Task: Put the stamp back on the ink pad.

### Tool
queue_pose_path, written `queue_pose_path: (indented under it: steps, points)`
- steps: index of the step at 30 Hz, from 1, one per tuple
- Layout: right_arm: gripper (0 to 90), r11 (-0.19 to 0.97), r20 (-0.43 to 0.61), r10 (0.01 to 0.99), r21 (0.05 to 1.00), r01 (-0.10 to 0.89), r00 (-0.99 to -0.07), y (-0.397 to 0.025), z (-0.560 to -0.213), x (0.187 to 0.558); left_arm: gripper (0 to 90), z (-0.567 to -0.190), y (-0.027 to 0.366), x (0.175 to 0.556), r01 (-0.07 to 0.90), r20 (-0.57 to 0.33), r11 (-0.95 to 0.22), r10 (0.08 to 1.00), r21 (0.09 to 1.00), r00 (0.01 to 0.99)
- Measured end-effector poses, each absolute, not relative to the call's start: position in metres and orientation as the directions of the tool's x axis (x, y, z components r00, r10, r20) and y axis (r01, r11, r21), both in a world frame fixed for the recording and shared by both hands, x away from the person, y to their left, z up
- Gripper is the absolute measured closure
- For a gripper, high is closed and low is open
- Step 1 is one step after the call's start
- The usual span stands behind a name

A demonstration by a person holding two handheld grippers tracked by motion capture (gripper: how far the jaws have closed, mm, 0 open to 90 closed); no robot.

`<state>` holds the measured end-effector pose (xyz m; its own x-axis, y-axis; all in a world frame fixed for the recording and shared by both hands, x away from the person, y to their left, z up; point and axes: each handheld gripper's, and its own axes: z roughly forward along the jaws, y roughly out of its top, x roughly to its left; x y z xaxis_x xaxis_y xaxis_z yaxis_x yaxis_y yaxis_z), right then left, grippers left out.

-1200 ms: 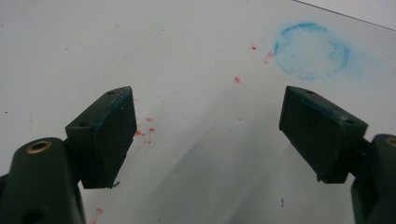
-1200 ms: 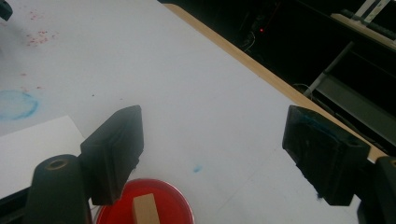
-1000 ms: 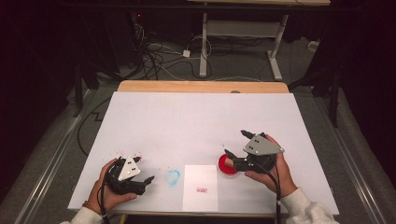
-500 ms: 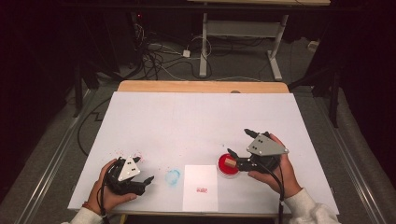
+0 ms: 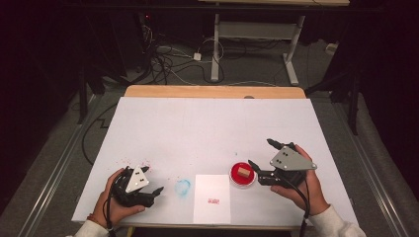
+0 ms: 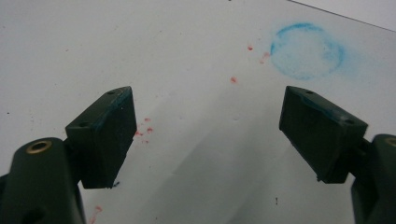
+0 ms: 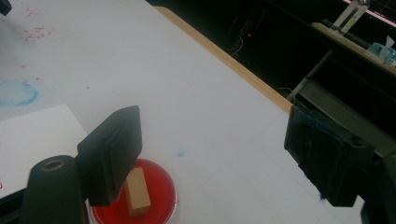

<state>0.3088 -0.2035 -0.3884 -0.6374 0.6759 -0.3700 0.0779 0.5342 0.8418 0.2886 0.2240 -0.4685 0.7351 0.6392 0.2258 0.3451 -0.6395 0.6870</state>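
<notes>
Your left tool point(image 5: 148, 195) rests low at the near left of the table point(image 5: 207, 128), jaws spread wide and empty. In the left gripper view, bare white surface lies between them, with red flecks point(image 6: 142, 128) close in and a faint blue ring stain point(image 6: 306, 51) farther off. That hand looks idle for now.

Just beside it, toward the middle of the near edge, lies a white sheet of paper point(image 5: 212, 197) with a small red mark point(image 5: 213, 201) printed on it.

Right of the sheet sits the red dish point(image 5: 236, 181), and in it a small wooden block point(image 5: 243, 172), lying on the red pad. Your right tool point(image 5: 264, 160) hangs just beside the dish on its right, jaws wide and holding nothing. In the right gripper view the block point(image 7: 137, 191) shows low, partly behind the left jaw rather than between the two.

This looks like the stamp being inked: the block sits on the pad, and you are poised to pick it up. To do that, shift the right tool toward the dish until the block stands centred between the jaws, lower, and close on its long sides without catching the dish rim. Then the paper is the likely target, just to the left.

Beyond, the far table is bare, ending in a wooden edge point(image 5: 212, 92).
</notes>
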Motion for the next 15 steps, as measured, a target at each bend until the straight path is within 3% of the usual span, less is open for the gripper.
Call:
queue_pose_path:
  steps: [15]
  points:
    - [19.8,0.534,-0.39,0.694,0.843,0.069,-0.605,-0.225,-0.393,0.292,18.4,-0.468,0.219,0.289,0.336,0.233,-0.65,0.628,0.681,0.742]
